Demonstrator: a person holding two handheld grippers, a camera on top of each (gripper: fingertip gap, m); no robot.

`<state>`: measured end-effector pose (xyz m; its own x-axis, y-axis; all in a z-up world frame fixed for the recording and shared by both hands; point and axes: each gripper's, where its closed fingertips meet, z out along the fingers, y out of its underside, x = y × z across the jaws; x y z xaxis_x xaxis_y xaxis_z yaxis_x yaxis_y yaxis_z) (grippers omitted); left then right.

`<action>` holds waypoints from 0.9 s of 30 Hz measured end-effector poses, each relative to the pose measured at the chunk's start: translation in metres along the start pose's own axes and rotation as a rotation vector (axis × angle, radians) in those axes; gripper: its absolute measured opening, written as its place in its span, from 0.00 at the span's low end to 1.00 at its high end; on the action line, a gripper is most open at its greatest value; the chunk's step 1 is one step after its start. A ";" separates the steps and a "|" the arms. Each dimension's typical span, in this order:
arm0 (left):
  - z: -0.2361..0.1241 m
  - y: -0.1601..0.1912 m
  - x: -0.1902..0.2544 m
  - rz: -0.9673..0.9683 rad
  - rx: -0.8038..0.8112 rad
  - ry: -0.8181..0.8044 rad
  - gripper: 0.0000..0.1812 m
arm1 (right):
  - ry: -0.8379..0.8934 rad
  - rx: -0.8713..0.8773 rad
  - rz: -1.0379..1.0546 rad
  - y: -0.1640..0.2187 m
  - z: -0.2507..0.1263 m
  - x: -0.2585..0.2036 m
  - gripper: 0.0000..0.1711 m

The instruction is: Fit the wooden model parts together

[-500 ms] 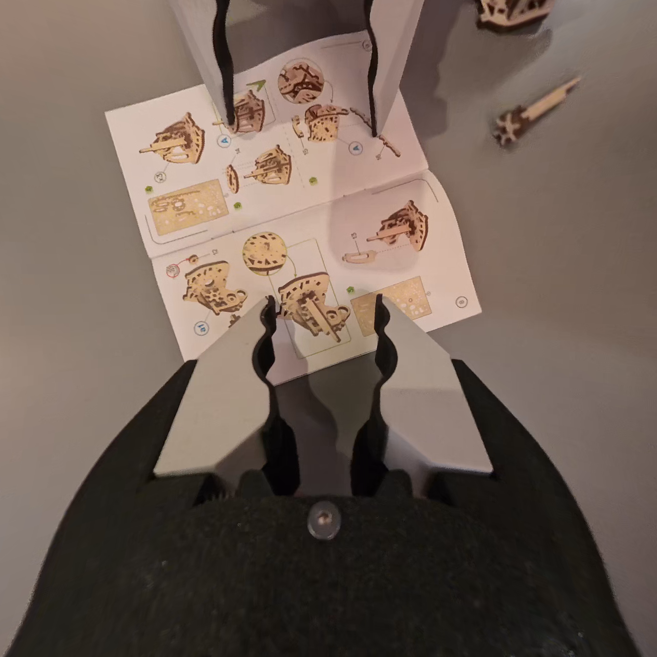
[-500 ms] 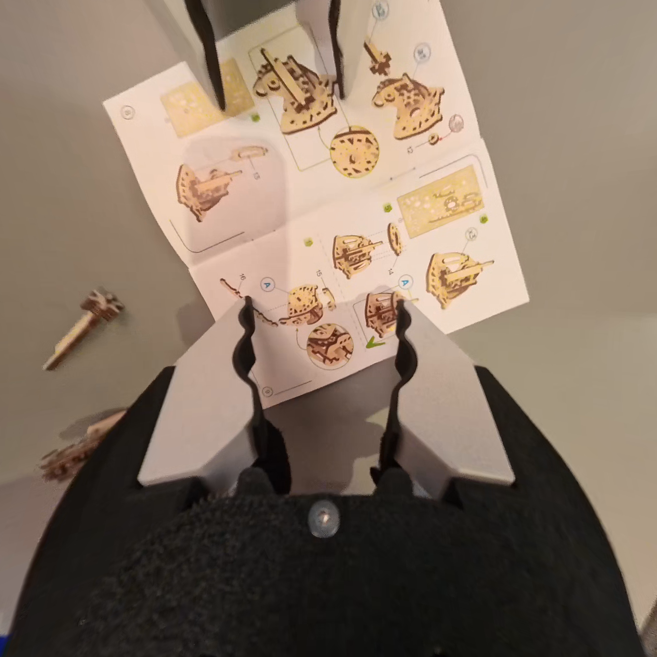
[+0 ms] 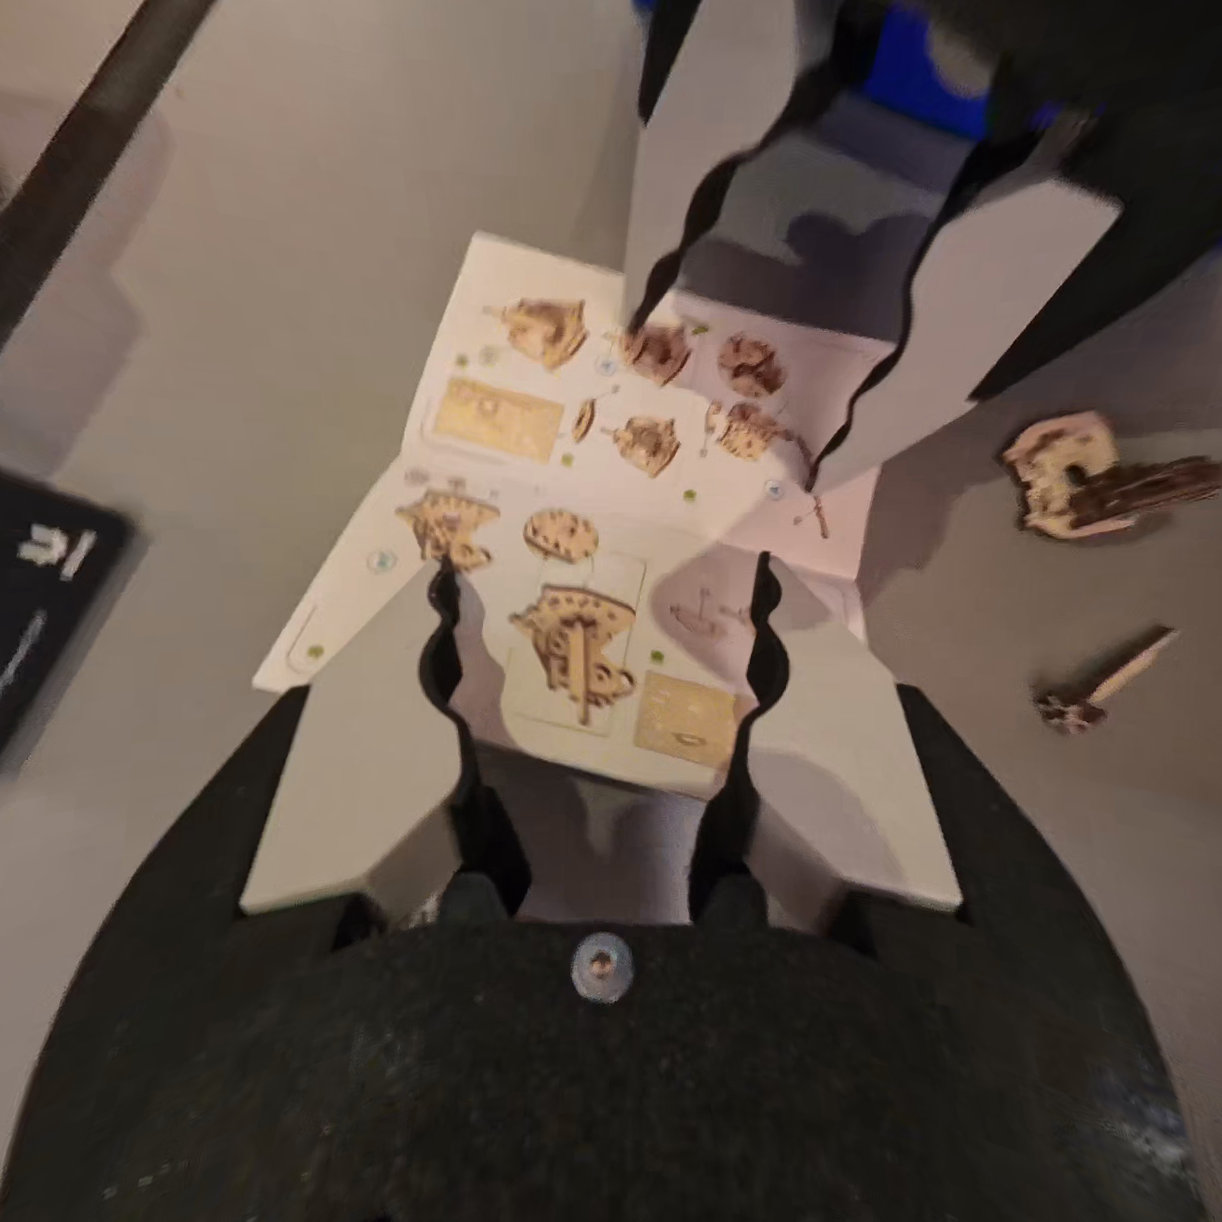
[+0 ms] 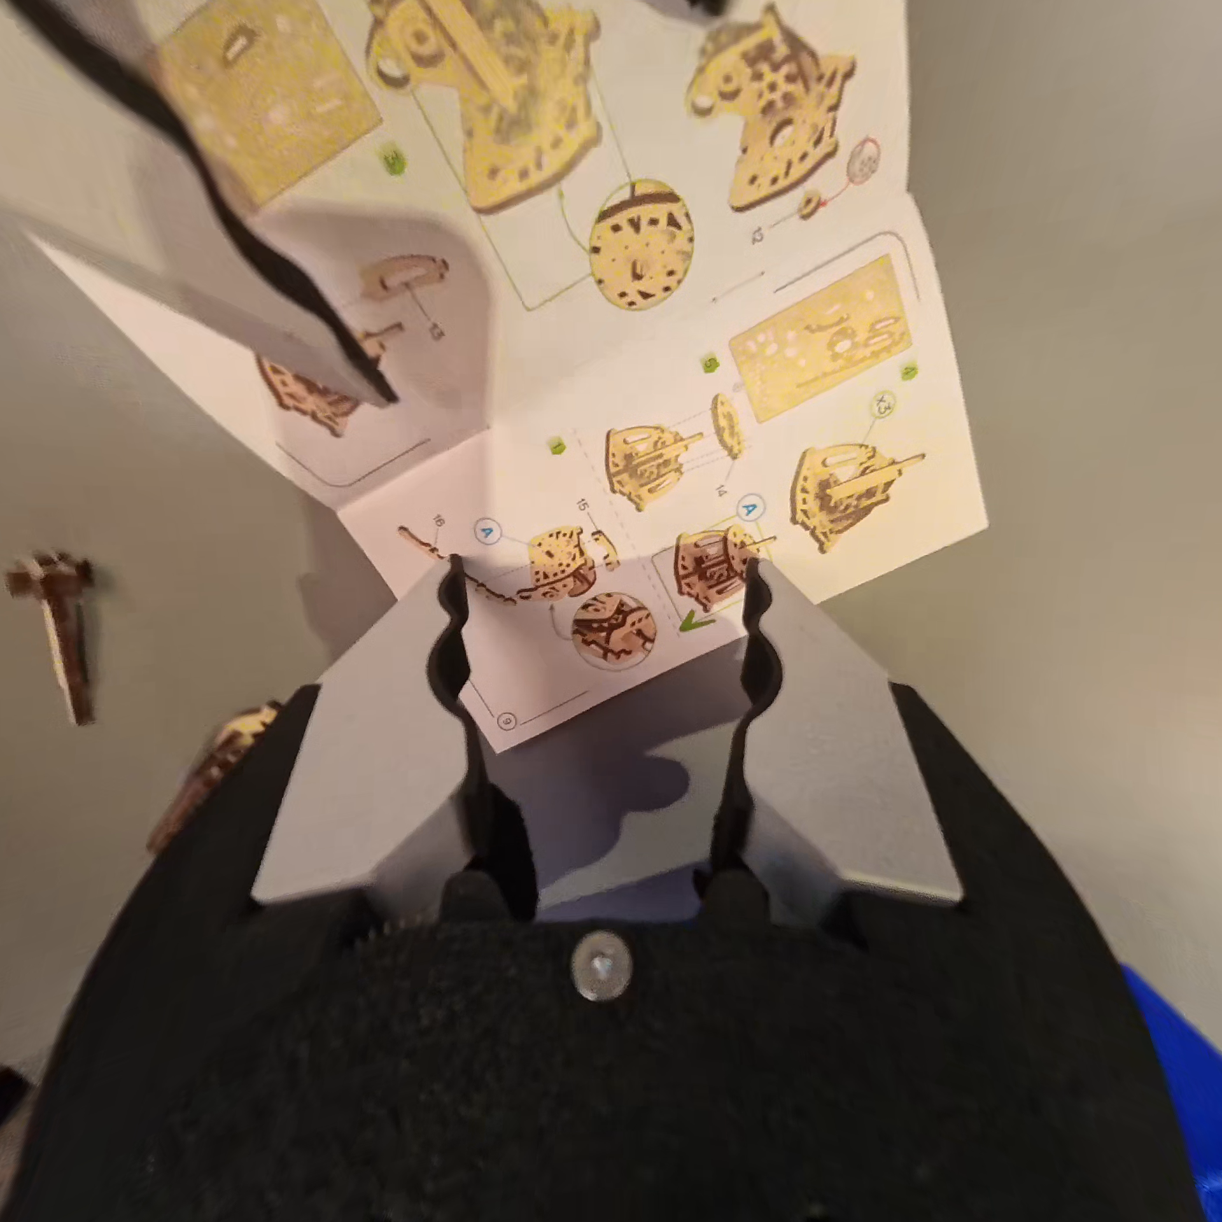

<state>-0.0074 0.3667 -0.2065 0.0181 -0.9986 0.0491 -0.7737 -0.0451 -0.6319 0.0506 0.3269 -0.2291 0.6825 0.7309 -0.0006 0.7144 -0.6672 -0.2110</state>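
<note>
Above a grey surface (image 3: 317, 218), both tools hang over an unfolded instruction leaflet (image 3: 529, 423) printed with drawings of wooden model pieces. Left tool (image 3: 600, 575) has its two fingers spread wide apart with nothing between them and touching nothing; its tips sit over the near half of the leaflet. Right tool (image 4: 603, 569) is likewise spread wide and empty, its tips over the leaflet's (image 4: 661, 344) near corner.

From the left wrist view, the right tool (image 3: 731, 403) enters from 12 o'clock, jaws apart, tips just over the far half of the paper. At 3 o'clock lie the task's own pieces, off the paper: a wooden model body (image 3: 1064, 473) with a dark part against it, cut by the frame edge, and nearer, a wooden pin (image 3: 1104, 681) with a dark toothed head. A black object (image 3: 46, 595) shows at 9 o'clock, too blurred to identify. Something blue (image 3: 926, 73) sits at 1 o'clock behind the right tool.

From the right wrist view, only one finger of the left tool (image 4: 218, 264) shows, at 10 o'clock, smeared by motion. The wooden pin (image 4: 63, 628) lies at 9 o'clock; the wooden model body (image 4: 218, 760) is mostly hidden behind the tool's black housing at 8 o'clock.
</note>
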 end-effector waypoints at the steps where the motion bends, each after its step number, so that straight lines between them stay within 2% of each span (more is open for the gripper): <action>1: 0.001 0.011 -0.001 0.005 -0.021 -0.049 0.49 | 0.008 0.001 0.034 -0.001 0.000 0.000 0.49; 3: 0.001 0.030 0.001 0.007 -0.049 -0.096 0.49 | 0.015 0.011 0.067 -0.001 0.000 -0.001 0.49; 5: -0.002 0.036 0.003 -0.038 -0.008 -0.095 0.44 | 0.020 0.031 0.087 -0.001 0.000 0.000 0.49; 12: -0.006 0.040 0.001 -0.088 0.040 -0.128 0.41 | 0.054 0.042 0.198 0.003 -0.002 0.001 0.51; 14: -0.005 0.039 0.001 -0.099 0.050 -0.137 0.42 | 0.111 0.162 0.291 -0.009 -0.019 0.006 0.48; 17: -0.005 0.038 0.003 -0.109 0.069 -0.137 0.44 | 0.130 0.502 0.437 -0.045 -0.057 -0.009 0.39; 18: -0.005 0.038 0.003 -0.113 0.078 -0.134 0.44 | 0.128 0.548 0.462 -0.050 -0.056 -0.019 0.36; 20: -0.006 0.037 0.005 -0.132 0.095 -0.119 0.45 | 0.152 0.511 0.467 -0.050 -0.034 -0.036 0.41; 22: -0.007 0.037 0.007 -0.142 0.106 -0.096 0.46 | 0.228 0.483 0.480 -0.051 -0.017 -0.034 0.39; 24: -0.009 0.039 0.005 -0.125 0.098 -0.121 0.41 | 0.211 0.499 0.498 -0.060 -0.011 -0.034 0.32; 27: -0.013 0.044 0.002 -0.115 0.103 -0.145 0.33 | 0.185 0.489 0.499 -0.068 -0.007 -0.030 0.36</action>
<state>-0.0494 0.3628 -0.2242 0.1992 -0.9798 0.0185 -0.6929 -0.1541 -0.7043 -0.0169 0.3495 -0.2077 0.9553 0.2906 -0.0544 0.1893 -0.7425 -0.6425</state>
